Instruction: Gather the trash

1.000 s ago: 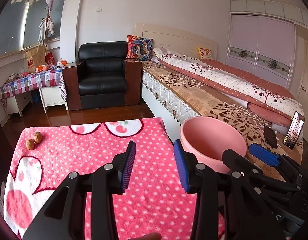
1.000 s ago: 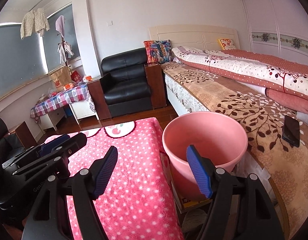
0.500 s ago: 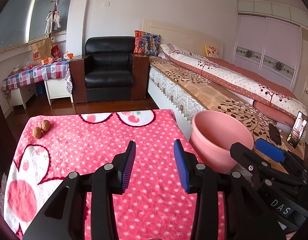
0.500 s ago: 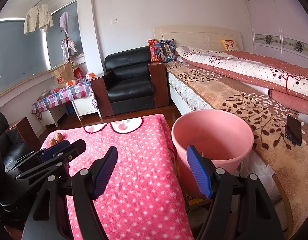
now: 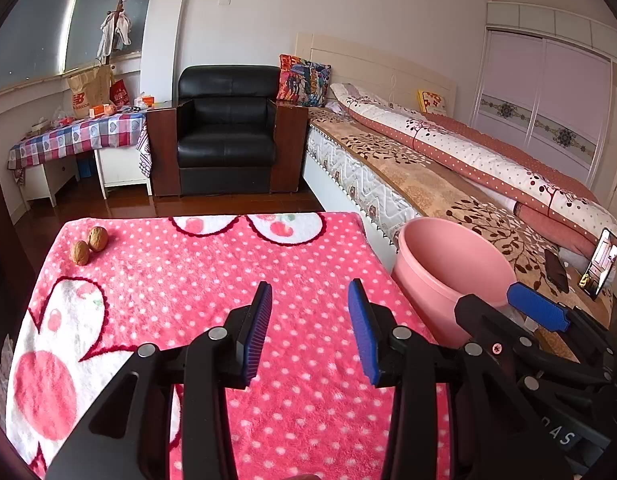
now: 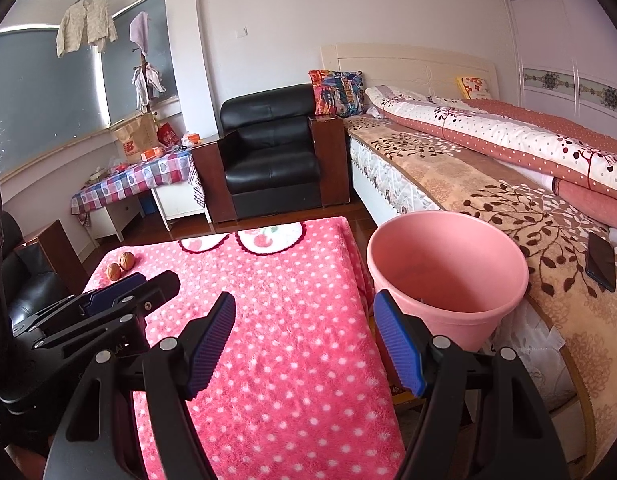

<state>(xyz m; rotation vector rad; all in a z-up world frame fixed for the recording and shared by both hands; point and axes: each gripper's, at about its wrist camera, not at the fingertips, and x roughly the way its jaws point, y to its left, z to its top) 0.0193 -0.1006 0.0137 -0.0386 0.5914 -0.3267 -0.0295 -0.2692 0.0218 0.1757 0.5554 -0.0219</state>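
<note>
Two walnuts [image 5: 89, 245] lie together at the far left corner of the pink dotted blanket [image 5: 212, 276] on the table; they also show in the right wrist view [image 6: 121, 265]. A pink bucket [image 5: 452, 276] stands right of the table, beside the bed; it shows in the right wrist view [image 6: 448, 276] too. My left gripper [image 5: 308, 320] is open and empty above the blanket's middle. My right gripper [image 6: 304, 340] is open and empty over the table's right edge, near the bucket.
A black armchair [image 5: 226, 136] stands beyond the table, a bed [image 5: 448, 168] runs along the right with two phones [image 5: 554, 266] on it. A checked side table [image 5: 76, 136] with clutter is at the far left. Wooden floor lies between.
Both grippers have drawn back and risen slightly, so more of the blanket and the walnuts show. Both stay open and empty.
</note>
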